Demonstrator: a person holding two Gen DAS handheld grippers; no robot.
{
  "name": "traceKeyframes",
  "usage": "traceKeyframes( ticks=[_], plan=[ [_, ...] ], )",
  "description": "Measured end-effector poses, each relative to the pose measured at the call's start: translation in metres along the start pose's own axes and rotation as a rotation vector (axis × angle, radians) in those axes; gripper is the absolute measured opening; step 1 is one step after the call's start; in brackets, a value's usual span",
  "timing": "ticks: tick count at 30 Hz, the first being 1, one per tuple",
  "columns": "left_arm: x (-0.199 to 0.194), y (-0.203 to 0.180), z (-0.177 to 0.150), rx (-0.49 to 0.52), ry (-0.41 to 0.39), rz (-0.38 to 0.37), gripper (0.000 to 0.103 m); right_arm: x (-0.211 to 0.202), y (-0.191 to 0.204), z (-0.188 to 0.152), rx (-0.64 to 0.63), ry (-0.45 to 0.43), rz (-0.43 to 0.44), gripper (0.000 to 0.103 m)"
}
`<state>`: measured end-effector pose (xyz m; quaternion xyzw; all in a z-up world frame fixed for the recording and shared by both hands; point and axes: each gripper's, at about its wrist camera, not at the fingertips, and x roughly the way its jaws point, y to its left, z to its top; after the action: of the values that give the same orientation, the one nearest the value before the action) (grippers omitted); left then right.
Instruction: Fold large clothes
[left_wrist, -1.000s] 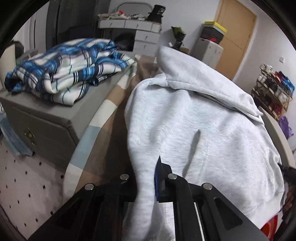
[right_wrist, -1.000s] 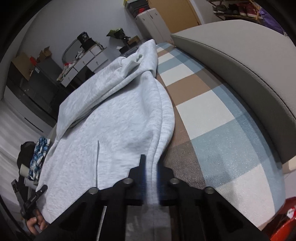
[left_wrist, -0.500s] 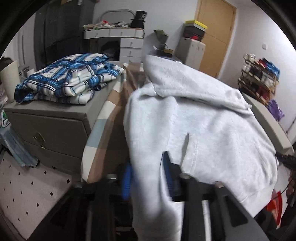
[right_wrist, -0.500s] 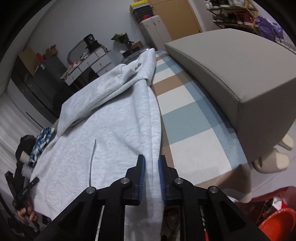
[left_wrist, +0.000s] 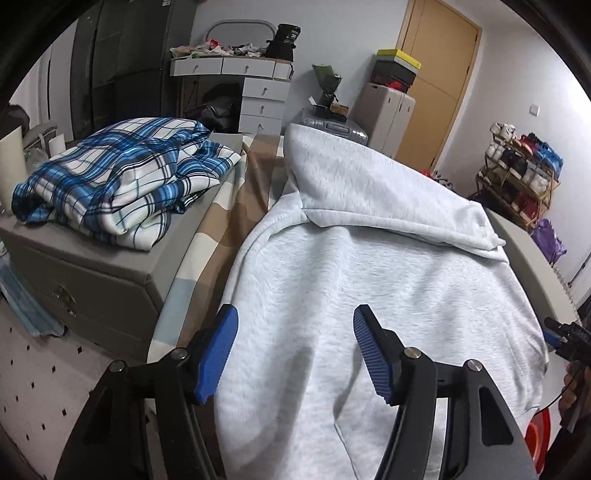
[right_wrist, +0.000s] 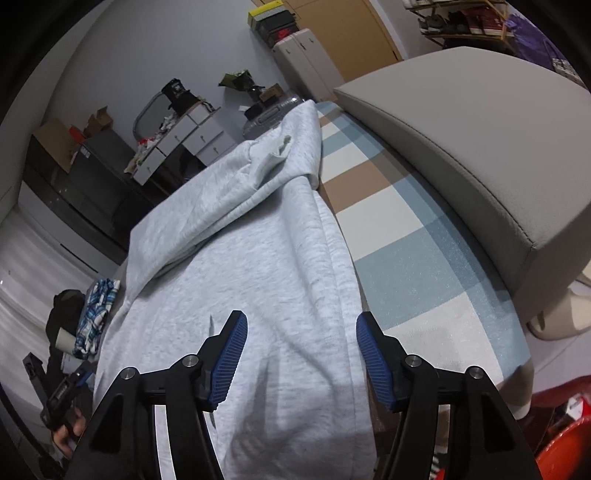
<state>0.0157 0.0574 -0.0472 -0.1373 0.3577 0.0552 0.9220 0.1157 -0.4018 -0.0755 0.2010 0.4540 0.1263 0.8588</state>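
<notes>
Left gripper, right gripper — just opened above hoodie.

Even, cool indoor light, fairly bright, both views sharp. Soft shadows fall on the grey hoodie just below the blue pads (no glare). Strong fisheye bending, black corners around it; door looks curved.

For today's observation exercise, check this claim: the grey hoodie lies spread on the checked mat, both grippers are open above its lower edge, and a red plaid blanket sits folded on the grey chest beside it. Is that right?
One detail is wrong. The plaid blanket is blue and white, not red, as the left wrist view shows. The rest stands: the grey hoodie lies spread on the checked mat, the left gripper and right gripper are open above its lower edge, and the blanket sits on the grey chest.
</notes>
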Motion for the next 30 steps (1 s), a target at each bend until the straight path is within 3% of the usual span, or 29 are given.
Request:
traceKeyframes(
  ticks=[8,10,24,27,28,29,30],
  plan=[
    [0.028,0.007,-0.008,0.018,0.105,0.050,0.060,0.010,0.005,-0.007,-0.021,0.050,-0.060,0.065],
    [0.030,0.007,-0.012,0.021,0.114,0.077,0.060,0.012,0.006,-0.009,-0.028,0.057,-0.068,0.065],
    [0.037,0.006,-0.021,0.034,0.157,0.080,0.060,0.020,0.019,-0.014,-0.086,0.054,-0.086,0.066],
    [0.036,0.006,-0.021,0.032,0.148,0.072,0.060,0.023,0.026,-0.018,-0.121,0.050,-0.084,0.048],
    [0.035,0.007,-0.022,0.029,0.143,0.069,0.059,0.025,0.027,-0.019,-0.133,0.051,-0.088,0.036],
    [0.034,0.007,-0.023,0.027,0.136,0.068,0.054,0.026,0.028,-0.020,-0.141,0.051,-0.089,0.026],
    [0.034,0.007,-0.023,0.031,0.130,0.071,0.040,0.027,0.029,-0.020,-0.149,0.049,-0.085,0.023]
  ],
)
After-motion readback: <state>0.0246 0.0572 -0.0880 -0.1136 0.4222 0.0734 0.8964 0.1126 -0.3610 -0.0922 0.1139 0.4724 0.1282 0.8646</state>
